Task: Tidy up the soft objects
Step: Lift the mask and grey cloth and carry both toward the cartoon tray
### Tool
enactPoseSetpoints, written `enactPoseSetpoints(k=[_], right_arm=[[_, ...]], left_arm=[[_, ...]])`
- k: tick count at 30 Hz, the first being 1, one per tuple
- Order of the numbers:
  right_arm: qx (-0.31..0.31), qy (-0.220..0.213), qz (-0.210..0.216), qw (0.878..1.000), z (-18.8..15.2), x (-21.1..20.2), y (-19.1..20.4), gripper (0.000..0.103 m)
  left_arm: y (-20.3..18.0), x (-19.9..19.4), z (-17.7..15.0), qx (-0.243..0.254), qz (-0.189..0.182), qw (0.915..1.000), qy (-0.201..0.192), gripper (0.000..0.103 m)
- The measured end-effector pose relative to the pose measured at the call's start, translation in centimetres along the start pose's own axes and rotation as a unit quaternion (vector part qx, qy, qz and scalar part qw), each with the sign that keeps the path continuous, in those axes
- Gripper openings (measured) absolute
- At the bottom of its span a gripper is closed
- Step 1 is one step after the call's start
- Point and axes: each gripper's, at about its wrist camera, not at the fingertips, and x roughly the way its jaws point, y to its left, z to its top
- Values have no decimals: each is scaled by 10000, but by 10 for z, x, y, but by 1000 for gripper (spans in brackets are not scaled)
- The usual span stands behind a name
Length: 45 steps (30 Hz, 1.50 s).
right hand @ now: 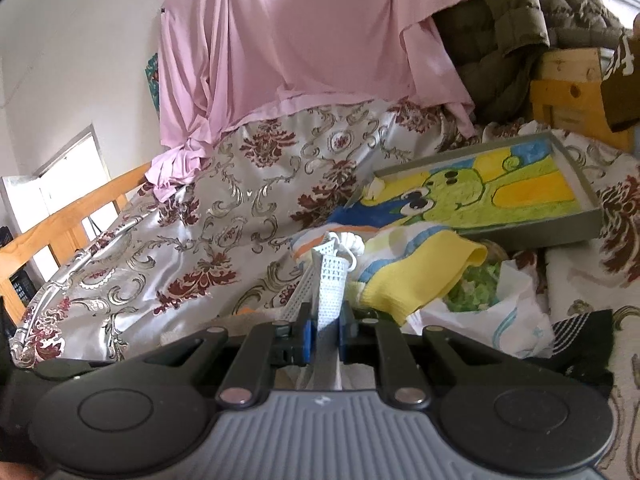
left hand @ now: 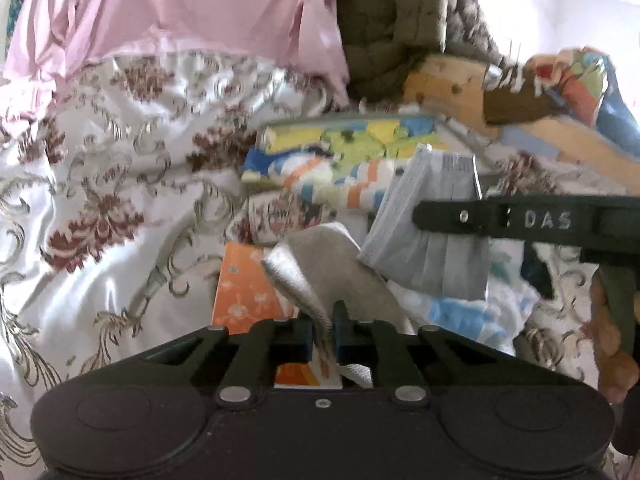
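Observation:
My left gripper (left hand: 326,320) is at the bottom of the left wrist view, shut on a grey folded cloth (left hand: 320,264) that rises between its blue pads. To its right, my right gripper (left hand: 420,216) reaches in from the side, holding a stack of grey-blue face masks (left hand: 432,252) just above and beside the cloth. In the right wrist view the right gripper (right hand: 325,320) pinches those face masks (right hand: 332,280), which stand upright between its pads. Both sit over a floral bedspread (left hand: 100,160).
A framed frog drawing (right hand: 480,196) lies at the right. In front of it are a yellow sock (right hand: 424,276), a white plastic bag (right hand: 500,312) and a black striped sock (right hand: 576,332). An orange box (left hand: 244,292) lies under the cloth. A pink sheet (right hand: 304,40) hangs behind, and a wooden bed rail (right hand: 72,216) runs at the left.

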Motion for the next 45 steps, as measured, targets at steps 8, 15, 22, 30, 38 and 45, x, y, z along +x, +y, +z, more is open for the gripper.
enactPoseSetpoints(k=[8, 15, 22, 30, 38, 45], right_arm=[[120, -443, -87, 9989, 6, -39, -2, 13], [214, -805, -145, 9964, 8, -71, -6, 13], [357, -1132, -135, 9928, 14, -89, -17, 13], [552, -1315, -175, 9896, 17, -99, -31, 13], [610, -1448, -393, 9868, 40, -88, -56, 13], [502, -1502, -513, 9860, 86, -38, -105, 13]], left_arm=[[-10, -41, 4, 74, 139, 9973, -724, 6], [-12, -77, 8, -144, 255, 9948, -977, 5], [-18, -95, 33, -230, 297, 9930, -1122, 5], [-36, -83, 68, -330, 164, 9923, -1186, 4], [-51, -44, 124, -337, -50, 9903, -1345, 4], [-73, 14, 185, -308, -263, 9861, -1610, 4]])
